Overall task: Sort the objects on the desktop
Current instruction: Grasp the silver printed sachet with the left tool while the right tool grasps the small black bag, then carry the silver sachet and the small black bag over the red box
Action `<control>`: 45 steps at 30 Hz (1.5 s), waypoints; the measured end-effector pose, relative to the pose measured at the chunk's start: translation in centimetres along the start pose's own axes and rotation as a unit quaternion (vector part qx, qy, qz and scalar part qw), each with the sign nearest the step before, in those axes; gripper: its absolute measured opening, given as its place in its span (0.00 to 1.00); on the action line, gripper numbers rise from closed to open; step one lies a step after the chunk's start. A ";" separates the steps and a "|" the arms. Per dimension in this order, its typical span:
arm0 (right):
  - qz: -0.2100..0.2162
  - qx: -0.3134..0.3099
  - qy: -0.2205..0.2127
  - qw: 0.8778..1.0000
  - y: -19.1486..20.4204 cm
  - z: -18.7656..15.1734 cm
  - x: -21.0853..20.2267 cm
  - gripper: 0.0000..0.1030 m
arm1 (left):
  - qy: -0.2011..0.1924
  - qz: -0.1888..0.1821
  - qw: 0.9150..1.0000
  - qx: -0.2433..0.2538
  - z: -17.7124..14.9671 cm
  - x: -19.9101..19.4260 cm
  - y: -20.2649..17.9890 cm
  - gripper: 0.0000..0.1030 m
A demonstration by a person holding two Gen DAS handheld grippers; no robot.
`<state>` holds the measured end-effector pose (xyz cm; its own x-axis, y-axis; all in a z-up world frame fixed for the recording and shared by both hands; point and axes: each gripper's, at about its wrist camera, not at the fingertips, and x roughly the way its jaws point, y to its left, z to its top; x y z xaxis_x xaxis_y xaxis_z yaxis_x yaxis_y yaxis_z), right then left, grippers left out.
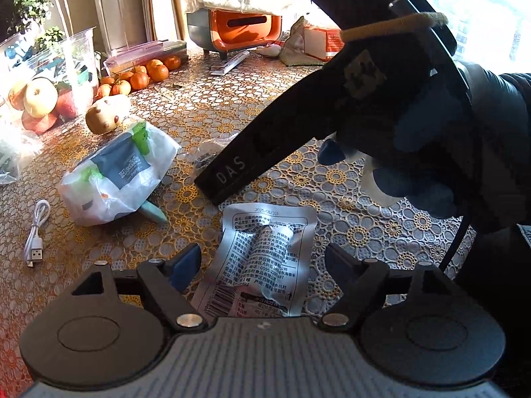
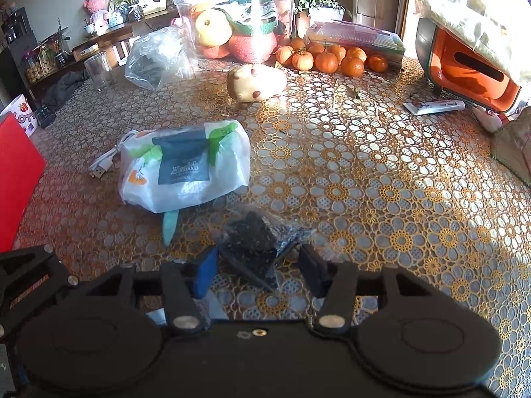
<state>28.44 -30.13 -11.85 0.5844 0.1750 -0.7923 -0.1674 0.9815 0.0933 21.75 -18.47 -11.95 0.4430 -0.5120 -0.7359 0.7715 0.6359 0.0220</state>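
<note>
A silver foil snack packet (image 1: pixel 262 255) lies flat on the lace-patterned tablecloth (image 1: pixel 358 232). My left gripper (image 1: pixel 262 263) is open around it, and both pads stand clear of its edges. A small clear bag of black bits (image 2: pixel 252 245) lies between the fingers of my right gripper (image 2: pixel 257 273). The blue pads are close to its sides, but I see no squeeze on it. In the left wrist view the right gripper's black finger (image 1: pixel 229 174), held by a gloved hand (image 1: pixel 418 152), reaches down to that bag (image 1: pixel 202 159).
A white plastic bag with a dark pouch (image 2: pixel 186 169) lies left of centre, over a teal item (image 2: pixel 171 225). A white USB cable (image 2: pixel 106 162) is beside it. Farther back are a potato-shaped toy (image 2: pixel 255 81), oranges (image 2: pixel 328 58), a fruit tub (image 2: pixel 239 23), an orange box (image 2: pixel 471 73) and a tube (image 2: pixel 434 106).
</note>
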 end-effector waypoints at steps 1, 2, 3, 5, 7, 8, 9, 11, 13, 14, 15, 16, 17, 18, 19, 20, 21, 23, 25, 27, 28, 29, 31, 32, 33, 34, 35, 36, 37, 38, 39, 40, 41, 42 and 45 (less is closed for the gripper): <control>0.000 0.000 0.000 1.000 0.0 0.0 0.0 0.52 | 0.003 0.004 1.000 0.005 0.0 0.3 -0.2 0.80; 0.000 0.000 0.000 1.000 0.0 0.0 0.0 0.52 | 0.007 0.008 1.000 0.008 0.0 0.6 -0.2 0.80; 0.000 0.000 0.000 1.000 0.0 0.0 0.0 0.52 | 0.004 0.005 1.000 0.004 -0.1 0.6 -0.2 0.79; 0.000 -0.001 0.000 1.000 0.0 0.0 0.0 0.52 | 0.004 0.000 1.000 -0.007 -0.2 0.7 0.1 0.78; -0.001 -0.002 -0.001 1.000 0.0 0.0 0.0 0.52 | 0.001 0.000 1.000 -0.014 -0.2 0.6 0.1 0.75; -0.002 -0.002 -0.002 1.000 0.1 0.0 0.0 0.52 | 0.000 0.004 1.000 -0.016 -0.2 0.5 0.1 0.70; -0.003 -0.002 -0.002 1.000 0.1 0.0 0.0 0.52 | -0.001 0.005 1.000 -0.016 -0.2 0.5 0.0 0.65; -0.005 -0.002 -0.002 1.000 0.1 0.0 0.0 0.49 | -0.001 0.007 1.000 -0.018 -0.2 0.5 -0.1 0.65; -0.008 -0.005 -0.002 1.000 0.2 0.0 -0.2 0.42 | -0.002 0.010 1.000 -0.022 -0.2 0.5 -0.2 0.63; -0.009 -0.007 -0.003 1.000 0.2 -0.1 -0.2 0.40 | -0.002 0.011 1.000 -0.024 -0.3 0.3 -0.3 0.62; -0.009 -0.005 -0.003 1.000 0.2 -0.1 -0.3 0.39 | -0.002 0.011 1.000 -0.025 -0.2 0.2 -0.3 0.60; -0.009 -0.004 -0.003 1.000 0.1 -0.1 -0.4 0.38 | -0.004 0.010 1.000 -0.027 -0.2 0.1 -0.3 0.60; -0.010 -0.004 -0.004 1.000 0.0 -0.2 -0.5 0.35 | -0.005 0.010 0.999 -0.030 -0.2 0.0 -0.3 0.58; -0.010 -0.003 -0.003 1.000 0.0 -0.2 -0.6 0.34 | -0.005 0.009 0.999 -0.032 -0.2 0.0 -0.3 0.57; -0.010 -0.004 -0.004 1.000 -0.1 -0.3 -0.7 0.33 | -0.006 0.010 0.999 -0.033 -0.2 -0.1 -0.3 0.57; -0.012 -0.005 -0.005 1.000 -0.1 -0.4 -0.9 0.31 | -0.007 0.012 0.999 -0.034 -0.3 -0.2 -0.4 0.57; -0.014 -0.006 -0.007 1.000 -0.1 -0.5 -1.1 0.31 | -0.007 0.014 0.999 -0.036 -0.3 -0.3 -0.4 0.56; -0.019 -0.008 -0.011 1.000 -0.2 -0.7 -1.6 0.26 | -0.008 0.020 0.999 -0.039 -0.4 -0.4 -0.5 0.56; -0.022 -0.011 -0.017 1.000 -0.3 -1.0 -2.1 0.25 | -0.008 0.023 0.999 -0.045 -0.5 -0.5 -0.6 0.56; -0.024 -0.011 -0.020 0.999 -0.5 -1.1 -2.7 0.24 | -0.009 0.025 0.998 -0.051 -0.5 -0.8 -0.7 0.56; -0.025 -0.010 -0.020 0.999 -0.6 -1.2 -2.9 0.24 | -0.010 0.026 0.998 -0.053 -0.5 -1.0 -0.7 0.56; -0.028 -0.009 -0.020 0.999 -0.7 -1.3 -3.2 0.24 | -0.009 0.028 0.998 -0.056 -0.5 -1.2 -0.8 0.56; -0.029 -0.005 -0.022 0.999 -1.0 -1.5 -3.7 0.24 | -0.009 0.035 0.998 -0.060 -0.4 -1.7 -1.0 0.55; -0.029 -0.003 -0.022 0.999 -1.0 -1.6 -4.0 0.24 | -0.010 0.038 0.997 -0.065 -0.5 -2.1 -0.9 0.55; -0.028 -0.002 -0.024 0.999 -1.1 -1.7 -4.3 0.24 | -0.010 0.039 0.997 -0.072 -0.5 -2.4 -0.9 0.55; -0.028 -0.001 -0.025 0.999 -1.1 -1.8 -4.7 0.24 | -0.009 0.041 0.996 -0.078 -0.5 -2.6 -0.8 0.55; -0.027 -0.002 -0.027 0.999 -1.1 -1.9 -5.0 0.24 | -0.009 0.044 0.995 -0.084 -0.5 -3.0 -0.8 0.55; -0.026 -0.002 -0.030 0.999 -1.0 -2.0 -5.4 0.24 | -0.010 0.049 0.995 -0.089 -0.5 -3.3 -0.7 0.55; -0.024 -0.002 -0.033 0.999 -0.9 -2.0 -5.8 0.24 | -0.011 0.053 0.994 -0.093 -0.5 -3.6 -0.7 0.55; -0.023 -0.003 -0.036 0.999 -0.8 -2.1 -6.2 0.24 | -0.012 0.058 0.993 -0.098 -0.5 -4.0 -0.7 0.55; -0.022 -0.002 -0.039 0.999 -0.7 -2.2 -6.6 0.24 | -0.013 0.063 0.993 -0.103 -0.5 -4.4 -0.7 0.55; -0.020 -0.002 -0.041 0.999 -0.6 -2.2 -7.0 0.24 | -0.016 0.066 0.992 -0.108 -0.5 -4.9 -0.8 0.55; -0.018 -0.003 -0.043 0.999 -0.4 -2.3 -7.5 0.24 | -0.018 0.068 0.991 -0.113 -0.4 -5.5 -0.8 0.55; -0.017 -0.004 -0.045 0.999 -0.2 -2.4 -7.9 0.24 | -0.022 0.071 0.990 -0.116 -0.4 -6.0 -0.8 0.55; -0.012 -0.007 -0.052 0.999 0.3 -2.8 -9.3 0.24 | -0.032 0.083 0.989 -0.119 -0.2 -7.5 -1.1 0.55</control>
<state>20.77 -31.67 -6.17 0.6676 0.1600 -0.7272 -0.1636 0.9843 0.0663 17.44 -15.22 -6.65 0.5889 -0.4189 -0.6911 0.5587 0.8290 -0.0264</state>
